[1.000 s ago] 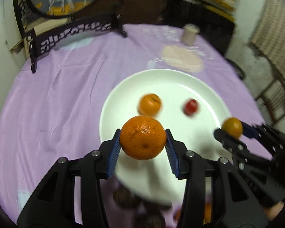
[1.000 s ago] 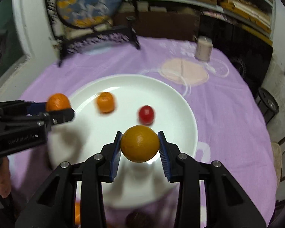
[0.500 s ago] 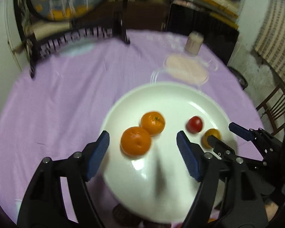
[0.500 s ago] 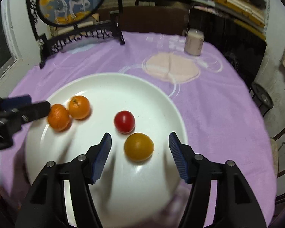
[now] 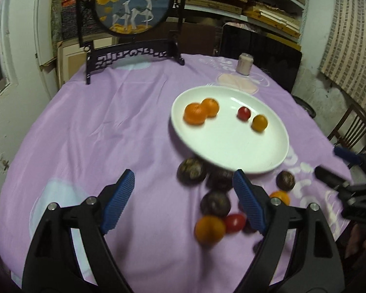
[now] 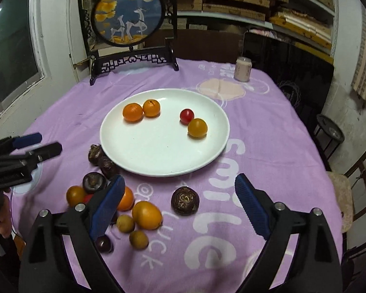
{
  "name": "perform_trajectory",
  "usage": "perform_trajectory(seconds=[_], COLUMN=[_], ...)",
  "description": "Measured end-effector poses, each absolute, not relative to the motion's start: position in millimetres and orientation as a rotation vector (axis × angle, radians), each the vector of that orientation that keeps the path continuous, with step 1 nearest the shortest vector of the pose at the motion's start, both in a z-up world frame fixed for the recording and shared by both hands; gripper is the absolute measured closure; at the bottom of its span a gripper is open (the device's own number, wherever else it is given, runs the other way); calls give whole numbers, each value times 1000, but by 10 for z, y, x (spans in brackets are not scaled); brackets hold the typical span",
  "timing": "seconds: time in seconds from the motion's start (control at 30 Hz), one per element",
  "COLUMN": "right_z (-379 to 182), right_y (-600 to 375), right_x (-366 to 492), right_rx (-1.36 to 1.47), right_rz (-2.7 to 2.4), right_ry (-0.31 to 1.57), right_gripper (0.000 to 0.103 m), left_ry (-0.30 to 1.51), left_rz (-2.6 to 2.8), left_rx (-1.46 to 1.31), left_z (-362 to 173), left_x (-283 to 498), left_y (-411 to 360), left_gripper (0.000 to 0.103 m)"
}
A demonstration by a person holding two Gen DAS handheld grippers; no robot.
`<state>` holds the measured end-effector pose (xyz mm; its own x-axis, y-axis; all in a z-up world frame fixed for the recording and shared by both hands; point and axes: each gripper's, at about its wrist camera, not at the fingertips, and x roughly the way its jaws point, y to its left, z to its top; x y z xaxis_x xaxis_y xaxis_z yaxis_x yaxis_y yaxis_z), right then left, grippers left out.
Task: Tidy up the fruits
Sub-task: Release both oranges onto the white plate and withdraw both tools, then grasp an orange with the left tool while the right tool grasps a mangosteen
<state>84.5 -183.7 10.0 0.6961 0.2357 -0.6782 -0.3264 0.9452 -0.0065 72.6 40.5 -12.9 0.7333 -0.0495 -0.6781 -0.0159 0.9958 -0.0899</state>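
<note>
— Fruits on the white plate (image 6: 163,161), how many?
— Four, mid-frame in the right wrist view: two oranges (image 6: 133,112) touching each other at the plate's upper left, a red cherry tomato (image 6: 187,115) and a yellow-orange fruit (image 6: 197,128) touching at its right

— And off the plate?
— A cluster on the purple tablecloth (image 6: 268,127) at lower left of that view: dark brown round fruits (image 6: 95,182) just beside the plate's rim, another dark one (image 6: 185,200) apart below the plate, an oval orange fruit (image 6: 147,215), two small yellowish ones (image 6: 125,223) under it

— Left gripper (image 5: 183,200)?
— Blue pads spread wide, nothing between them; it hangs over the cloth at the bottom of its own view, the plate up and to the right. That view is blurred, so the loose fruit by its right pad is hard to tell apart

— Right gripper (image 6: 180,202)?
— Also spread wide and empty, low in its frame, with the lone dark fruit showing between its pads

— Background?
— A round painted screen (image 6: 128,15) at top left, a pale can (image 6: 242,69) at upper right
</note>
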Motion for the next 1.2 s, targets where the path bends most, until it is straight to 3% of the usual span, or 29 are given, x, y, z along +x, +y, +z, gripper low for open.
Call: perform_trajectory(seconds=[0.1, 0.7, 0.93, 0.97, 1.03, 1.07, 1.1, 1.2], right_z=[91, -776, -871, -869, -829, -800, -780, -766], right_y=[-1844, -2081, -1912, -1899, -1874, -1870, -1874, -1935], right_x=[755, 1098, 1332, 1332, 1297, 1274, 1275, 1271], right_rx=[-133, -152, -144, -146, -151, -153, -138, -94], right_rz=[307, 178, 272, 282, 313, 323, 334, 341], right_ry=[736, 958, 979, 978, 952, 938, 942, 950], right_gripper=[6, 6, 3, 5, 29, 56, 64, 64], left_ry=[754, 878, 900, 903, 908, 910, 915, 919], left_rz=[7, -30, -43, -46, -53, -55, -61, -77], left_rx=[-59, -41, -38, -39, -42, -44, -50, -61], left_z=[-196, -611, -647, -653, -661, -664, -670, -677], left_x=[581, 249, 288, 294, 308, 315, 329, 351], left_y=[412, 418, 384, 379, 378, 377, 370, 350], left_gripper=[17, 14, 14, 14, 14, 14, 14, 14])
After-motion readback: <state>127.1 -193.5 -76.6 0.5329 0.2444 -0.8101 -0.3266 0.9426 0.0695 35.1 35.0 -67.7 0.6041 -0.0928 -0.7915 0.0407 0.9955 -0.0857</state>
